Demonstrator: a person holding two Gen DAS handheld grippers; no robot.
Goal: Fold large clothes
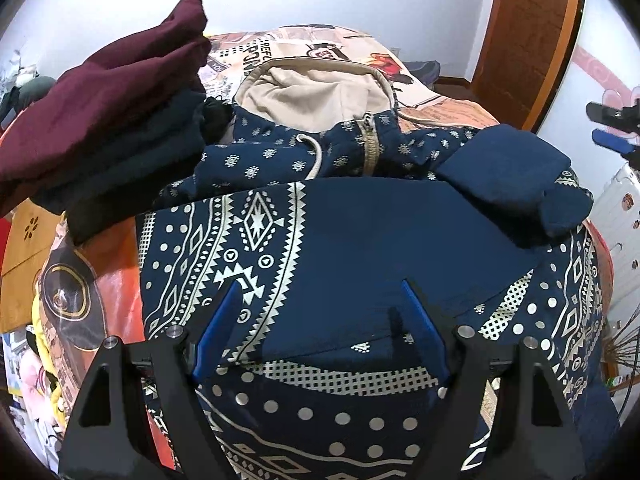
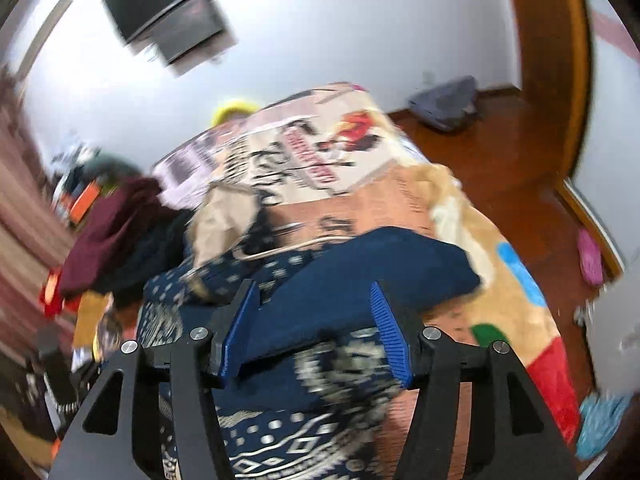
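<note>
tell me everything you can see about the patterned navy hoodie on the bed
The hoodie is navy with white tribal-style bands, dots and diamonds, and looks like soft knit. Its beige-lined hood lies open at the far end, above a metal zip and a pale drawstring. It lies flat, front up, on the printed bedspread, with a plain navy sleeve folded in across the chest. A stack of folded dark clothes sits against its shoulder.

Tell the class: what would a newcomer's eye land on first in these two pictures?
First, the navy hoodie with bold white geometric print, spread across the bed, beige hood at the far end. Next, the maroon and dark stack of folded clothes to its left. The left gripper stands open over the hoodie.
</note>
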